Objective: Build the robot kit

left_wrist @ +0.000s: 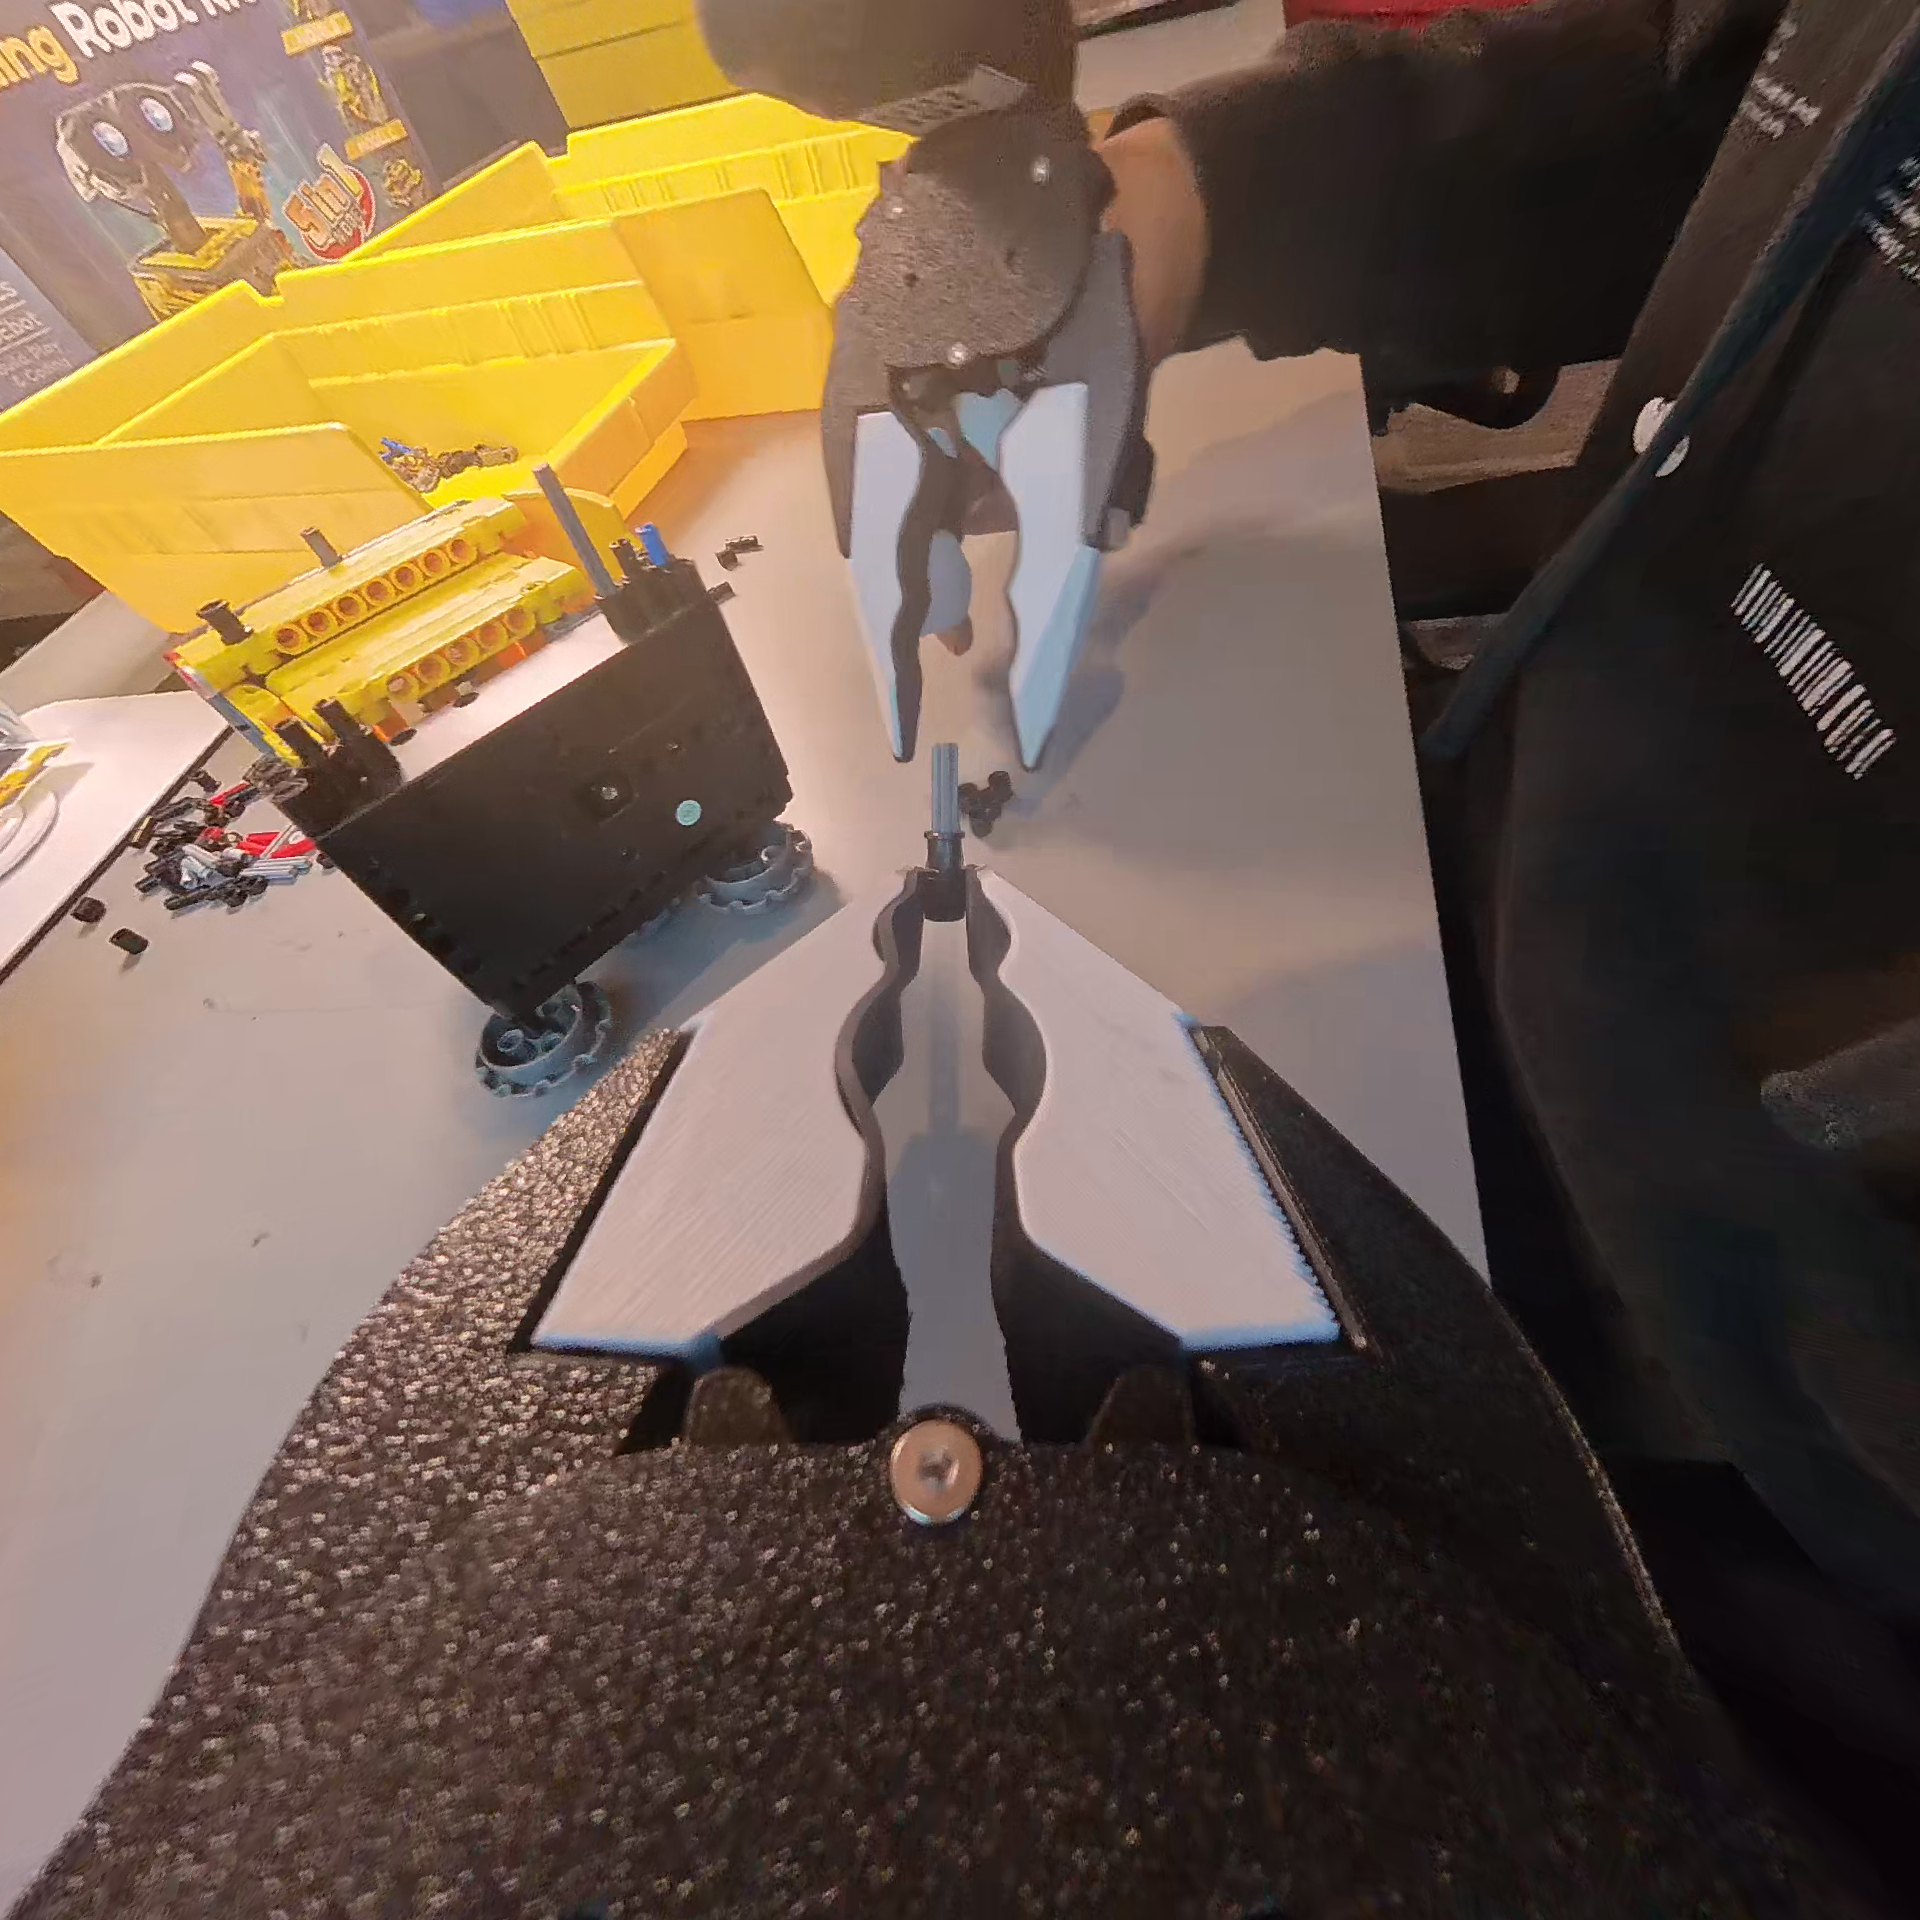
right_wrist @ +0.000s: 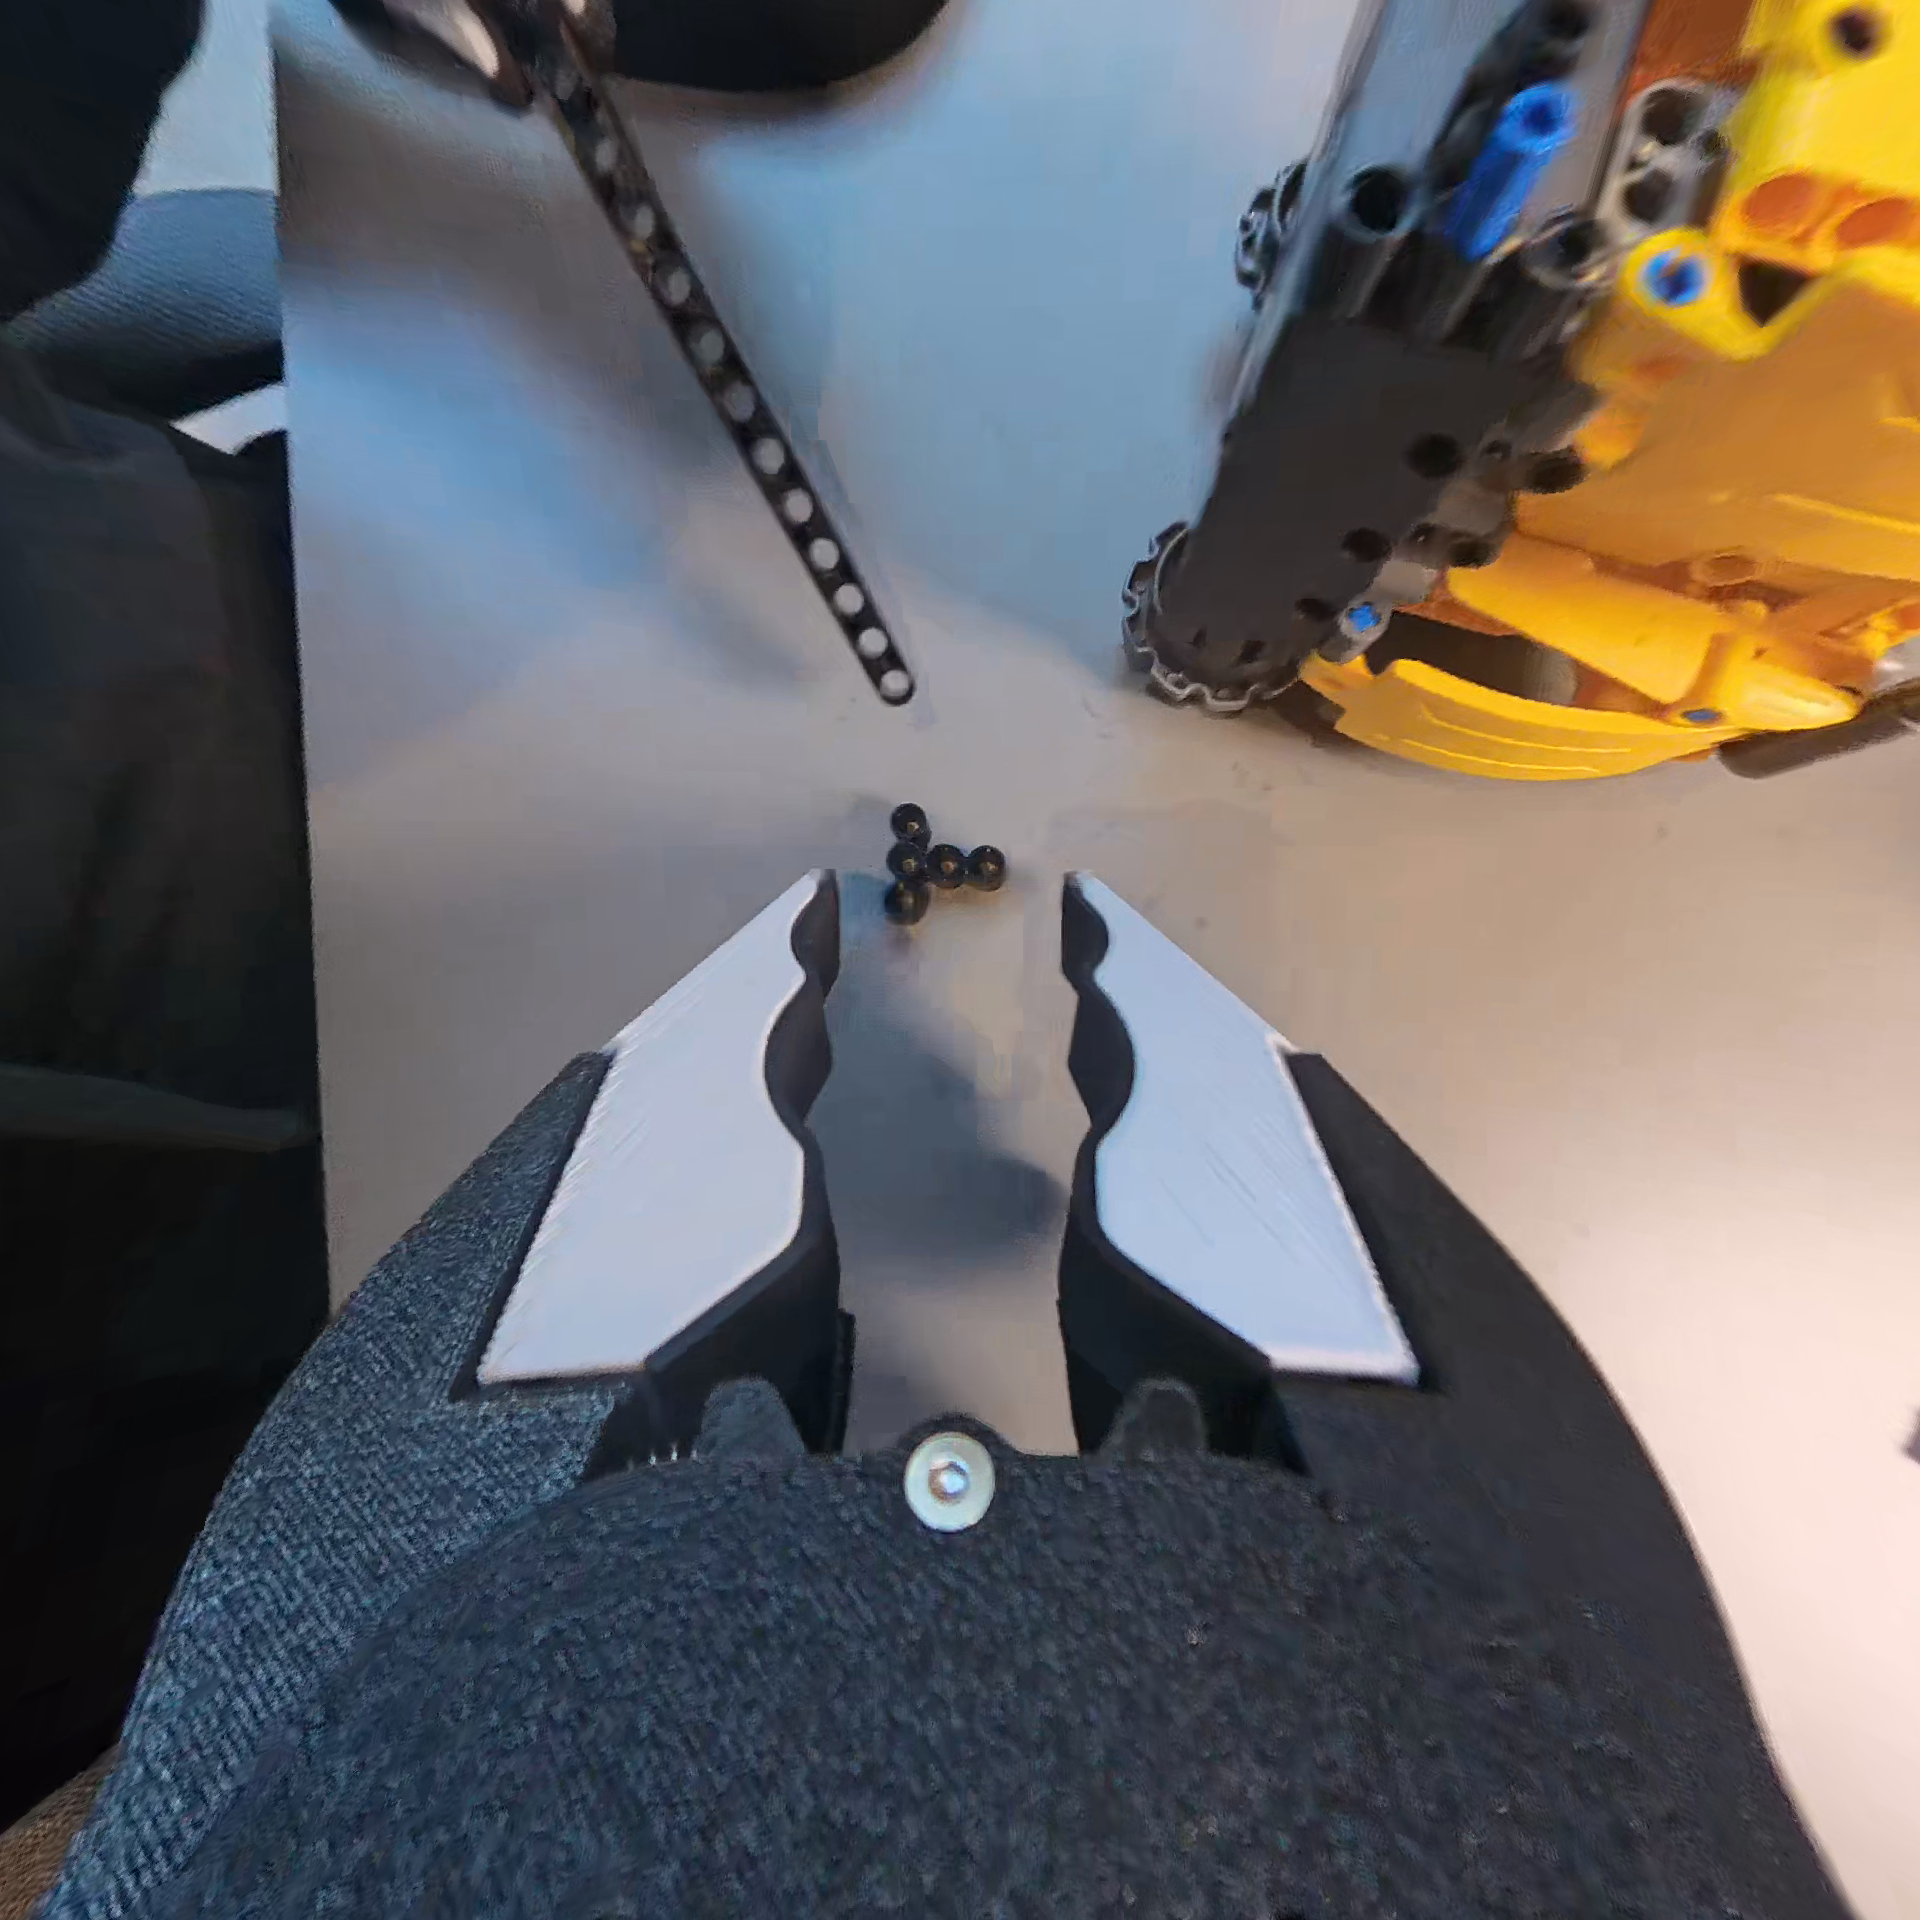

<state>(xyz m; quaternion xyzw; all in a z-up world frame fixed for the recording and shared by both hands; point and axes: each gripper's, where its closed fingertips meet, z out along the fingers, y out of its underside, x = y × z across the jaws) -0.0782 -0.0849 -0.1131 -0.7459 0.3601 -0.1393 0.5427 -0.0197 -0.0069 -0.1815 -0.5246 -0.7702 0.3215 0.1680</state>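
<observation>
My left gripper [left_wrist: 945, 888] is shut on the end of a long black beam with holes [left_wrist: 943, 800], which I see nearly end-on, pointing forward from the fingertips. In the right wrist view the beam [right_wrist: 727, 384] slants down from the top edge, its free end just above the grey table. My right gripper [right_wrist: 948, 883] is open and empty, tips down over a small cluster of black pins [right_wrist: 935, 862] on the table. In the left wrist view the right gripper [left_wrist: 966, 756] hangs just beyond the beam's tip, with the pins [left_wrist: 985, 802] beside it.
A black and yellow brick model on toothed grey wheels [left_wrist: 540, 821] stands left of the grippers [right_wrist: 1455, 436]. Yellow bins [left_wrist: 416, 343] and a printed box [left_wrist: 208, 156] stand behind it. Loose small parts [left_wrist: 208, 852] lie at the left. A person's dark sleeve [left_wrist: 1662, 727] fills the right. My hands' fingertips stand some 12 centimetres from each other.
</observation>
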